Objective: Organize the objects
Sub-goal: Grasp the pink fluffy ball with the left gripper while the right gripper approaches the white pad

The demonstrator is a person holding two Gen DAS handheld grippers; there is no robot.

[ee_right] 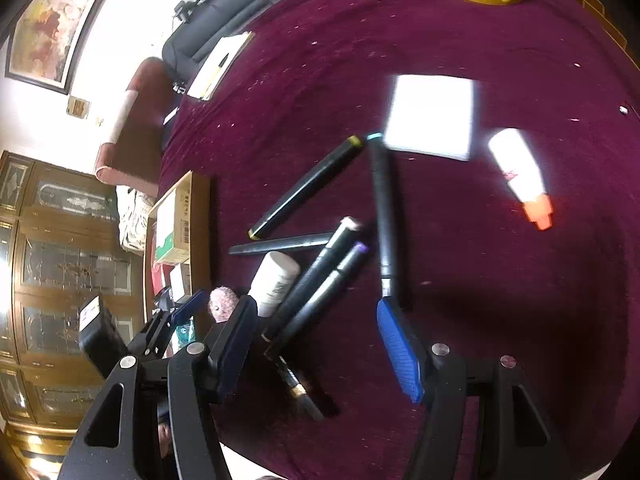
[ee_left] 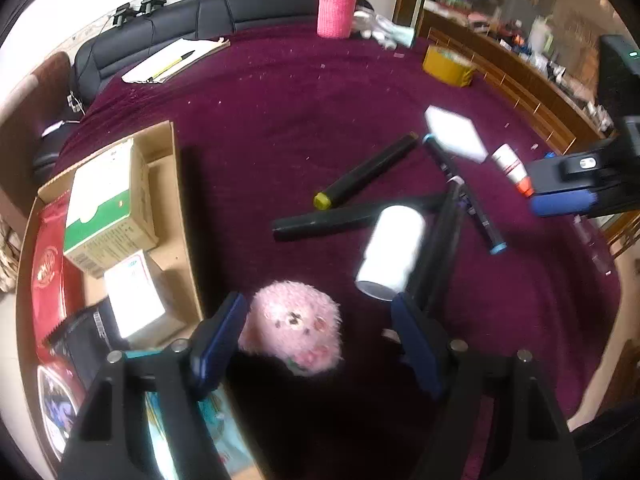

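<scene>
Nearest the left wrist camera, the left tool (ee_left: 316, 332) stands with its jaws well apart and nothing gripped; a pink plush toy (ee_left: 296, 330) lies between the blue pads on the maroon surface (ee_left: 280, 120), touching neither that can be seen. Just above the right-hand pad a white bottle (ee_left: 390, 252) lies on its side. Beyond it, around the middle of the frame, a black marker with a yellow cap (ee_left: 366, 174) lies aslant and a plain black marker (ee_left: 320, 222) lies just below it, while a marker with blue ends (ee_left: 464, 196) runs down toward the right. At the left edge of the frame an open cardboard box (ee_left: 182, 208) holds a green and white carton (ee_left: 108, 208), a red packet (ee_left: 50, 276) and a small white box (ee_left: 134, 300). A white pad (ee_left: 456, 132) and a white tube with an orange cap (ee_left: 512, 170) lie at the right, and a pink knitted cup cover (ee_left: 336, 10) stands at the top by a roll of yellow tape (ee_left: 448, 66). In the right wrist view, the right tool (ee_right: 320, 340) is likewise open and holds nothing, with the lower ends of two dark markers (ee_right: 316, 292) lying between its pads on the cloth. The left tool shows at the lower left of that frame.
</scene>
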